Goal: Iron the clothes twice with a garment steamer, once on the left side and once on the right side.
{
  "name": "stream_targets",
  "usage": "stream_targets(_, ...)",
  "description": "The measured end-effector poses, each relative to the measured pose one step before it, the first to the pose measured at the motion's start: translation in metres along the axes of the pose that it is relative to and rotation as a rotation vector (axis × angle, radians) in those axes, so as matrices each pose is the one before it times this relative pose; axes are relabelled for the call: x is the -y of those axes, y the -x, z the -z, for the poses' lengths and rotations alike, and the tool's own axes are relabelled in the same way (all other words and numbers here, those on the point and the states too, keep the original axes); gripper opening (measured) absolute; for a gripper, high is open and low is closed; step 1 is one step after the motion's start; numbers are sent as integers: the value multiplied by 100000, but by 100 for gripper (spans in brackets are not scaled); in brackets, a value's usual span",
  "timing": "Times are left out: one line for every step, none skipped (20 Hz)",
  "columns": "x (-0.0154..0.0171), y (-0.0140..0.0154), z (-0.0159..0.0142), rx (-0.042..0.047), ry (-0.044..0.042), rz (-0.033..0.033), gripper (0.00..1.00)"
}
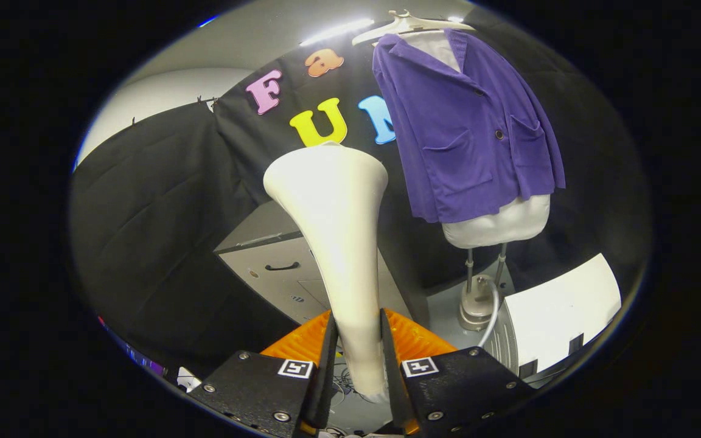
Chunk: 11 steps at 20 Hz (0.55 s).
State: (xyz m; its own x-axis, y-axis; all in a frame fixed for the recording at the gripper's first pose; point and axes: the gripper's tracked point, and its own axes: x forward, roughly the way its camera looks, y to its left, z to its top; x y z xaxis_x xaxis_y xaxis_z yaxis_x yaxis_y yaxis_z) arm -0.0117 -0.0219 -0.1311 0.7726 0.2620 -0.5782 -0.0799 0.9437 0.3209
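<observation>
My tool (355, 359) grips the steamer head (335, 207) between both fingers — approach step, next I must reach the purple jacket (466, 128).

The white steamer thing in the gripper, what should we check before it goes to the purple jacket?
1. Grip: the gripper fingers press both sides of the white flared steamer head's handle. Ok.
2. Purple corduroy jacket hangs on its white hanger over the pale mannequin torso. Ok.
3. Steamer head touching the jacket: apart, jacket lies beyond it. Not ok.
4. Steam on: cannot tell.
5. Grey hose by the steamer base free of snags: cannot tell.
</observation>
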Motion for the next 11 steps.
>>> stream_targets(-90, -183, 119, -352, 74, -47, 39)
stream_targets(-102, -39, 129, -533, -162, -67, 39)
stream_targets(-89, -11, -12, -37, -1147, -366, 39)
stream_targets(-257, 21, 50, -456, -394, -812, 39)
stream_targets(-179, 8, -155, 399, -418, -376, 39)
stream_targets(-38, -3, -112, 185, 190, -291, 39)
stream_targets(-79, 14, -167, -18, 107, -121, 39)
stream_targets(-213, 45, -72, 196, 542, -263, 39)
stream_targets(-48, 2, -81, 191, 316, 26, 39)
stream_targets(33, 51, 236, -811, 622, -150, 39)
stream_targets(-72, 33, 33, 121, -454, 58, 39)
